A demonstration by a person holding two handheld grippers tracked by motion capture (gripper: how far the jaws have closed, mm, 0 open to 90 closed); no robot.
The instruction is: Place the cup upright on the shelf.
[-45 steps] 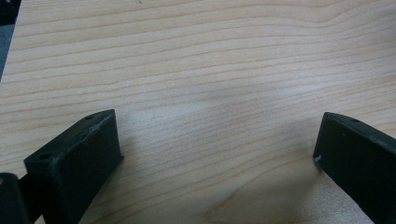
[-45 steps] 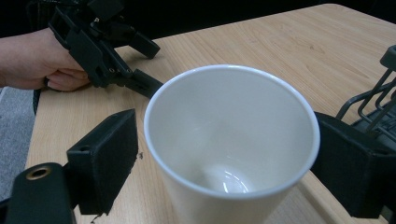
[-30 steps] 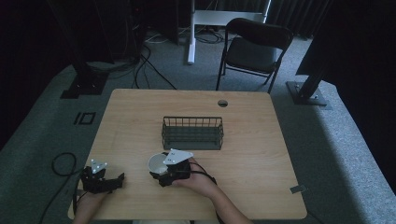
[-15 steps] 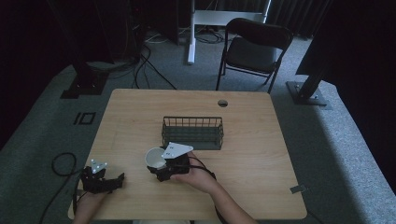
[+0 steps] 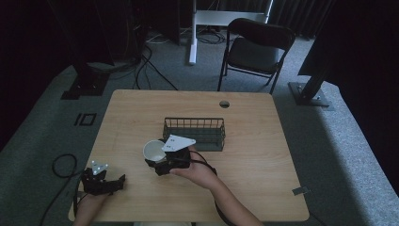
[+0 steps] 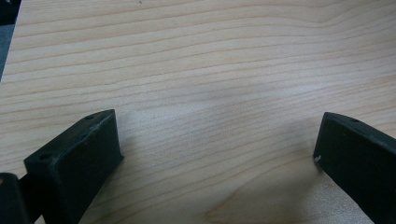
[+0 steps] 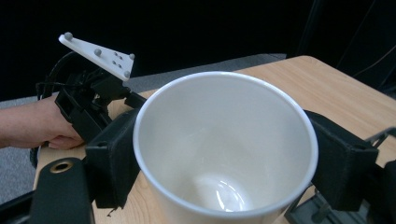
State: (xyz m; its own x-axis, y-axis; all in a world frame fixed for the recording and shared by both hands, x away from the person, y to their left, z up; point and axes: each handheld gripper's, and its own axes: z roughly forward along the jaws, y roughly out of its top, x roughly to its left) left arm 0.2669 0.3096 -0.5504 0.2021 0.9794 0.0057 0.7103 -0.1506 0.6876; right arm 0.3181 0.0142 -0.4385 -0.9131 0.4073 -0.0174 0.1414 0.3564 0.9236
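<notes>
R gripper [image 5: 157,165] jaws clamp a white cup [image 5: 153,150] – held over the table [image 5: 263,141] just left of the wire basket [image 5: 194,133]. L gripper [image 5: 101,181] rests near table's front-left corner, jaws wide apart, holding nothing.

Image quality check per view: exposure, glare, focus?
High view: dim, room nearly black, table readable. Left gripper view: evenly lit, wood grain sharp, soft shadow between the jaws. Right gripper view: white cup bright, glare spot at its bottom, background black.

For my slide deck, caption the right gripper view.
Right gripper clamps an empty white cup above the table.
</notes>
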